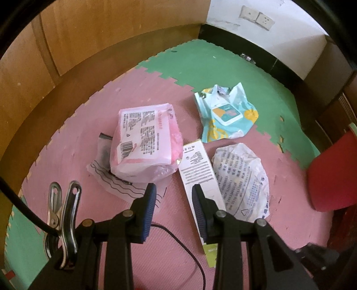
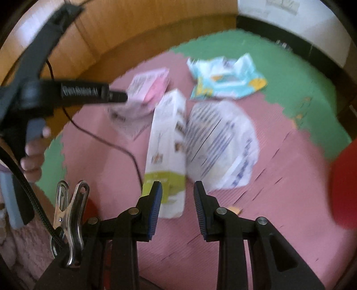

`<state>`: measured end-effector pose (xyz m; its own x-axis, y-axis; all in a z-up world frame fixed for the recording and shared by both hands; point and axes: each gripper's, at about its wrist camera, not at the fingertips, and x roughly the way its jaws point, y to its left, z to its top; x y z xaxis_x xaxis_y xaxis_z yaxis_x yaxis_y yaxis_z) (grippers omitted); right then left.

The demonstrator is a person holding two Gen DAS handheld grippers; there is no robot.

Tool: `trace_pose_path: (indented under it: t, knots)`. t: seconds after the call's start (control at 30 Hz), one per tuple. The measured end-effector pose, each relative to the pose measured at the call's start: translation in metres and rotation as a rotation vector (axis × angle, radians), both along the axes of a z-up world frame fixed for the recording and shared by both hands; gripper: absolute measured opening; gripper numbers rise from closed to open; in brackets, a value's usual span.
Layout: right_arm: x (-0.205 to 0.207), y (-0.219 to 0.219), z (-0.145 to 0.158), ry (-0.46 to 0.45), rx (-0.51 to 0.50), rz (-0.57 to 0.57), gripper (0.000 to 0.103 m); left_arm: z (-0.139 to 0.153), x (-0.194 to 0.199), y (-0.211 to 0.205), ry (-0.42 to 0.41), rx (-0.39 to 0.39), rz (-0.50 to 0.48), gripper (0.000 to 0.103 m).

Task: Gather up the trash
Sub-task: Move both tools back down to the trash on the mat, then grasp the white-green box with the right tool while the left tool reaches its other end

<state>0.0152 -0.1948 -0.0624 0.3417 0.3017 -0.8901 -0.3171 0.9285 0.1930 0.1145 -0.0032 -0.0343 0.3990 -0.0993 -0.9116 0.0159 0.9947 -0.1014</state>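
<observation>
Several pieces of trash lie on a pink and green foam mat (image 1: 156, 89). They are a pink plastic package (image 1: 145, 142), a long white carton (image 1: 200, 176), a crumpled white printed bag (image 1: 243, 178), a teal wipes pack (image 1: 225, 113) and a flat wrapper with wavy lines (image 1: 111, 178). My left gripper (image 1: 174, 189) hangs open above the mat between the pink package and the carton. In the blurred right wrist view, my right gripper (image 2: 177, 185) is open above the carton's (image 2: 167, 138) green end, not pressing it. A hand (image 2: 33, 156) holds the left gripper (image 2: 118, 96) near the pink package (image 2: 149, 87).
A red object (image 1: 332, 174) stands at the mat's right edge, also seen as the red object (image 2: 343, 185). Wooden furniture (image 1: 89, 44) closes off the back and left. A thin black cable (image 1: 178, 241) runs across the mat. A white wall with sockets (image 1: 256, 16) is far right.
</observation>
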Motion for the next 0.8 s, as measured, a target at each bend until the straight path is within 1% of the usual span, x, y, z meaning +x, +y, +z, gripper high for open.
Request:
trace_pose_path:
  t: [0.07, 0.13, 0.27, 0.4, 0.57, 0.6, 0.63, 0.8]
  knots:
    - [0.003, 0.006, -0.011, 0.058, 0.01, 0.013, 0.03, -0.001, 0.0, 0.002, 0.007, -0.008, 0.01, 0.034]
    - [0.004, 0.01, -0.019, 0.092, 0.01, 0.018, 0.03, -0.002, 0.0, 0.004, 0.013, -0.015, 0.02, 0.034]
    - [0.008, 0.021, -0.035, 0.137, -0.023, 0.036, 0.03, -0.003, 0.001, 0.006, 0.021, -0.026, 0.03, 0.034]
    - [0.015, 0.026, -0.049, 0.181, -0.022, 0.026, 0.03, -0.003, 0.001, 0.006, 0.021, -0.028, 0.03, 0.034]
    - [0.027, 0.025, -0.064, 0.231, 0.063, -0.034, 0.03, -0.005, 0.001, 0.006, 0.023, -0.023, 0.026, 0.034]
    - [0.029, 0.024, -0.066, 0.246, 0.088, -0.046, 0.027, -0.006, 0.002, 0.006, 0.025, -0.018, 0.026, 0.034]
    - [0.03, 0.023, -0.067, 0.254, 0.099, -0.05, 0.02, -0.009, 0.002, 0.006, 0.03, -0.011, 0.029, 0.034]
    - [0.027, 0.016, -0.059, 0.294, 0.128, -0.002, 0.007, -0.02, 0.005, 0.013, 0.059, -0.012, 0.058, 0.034]
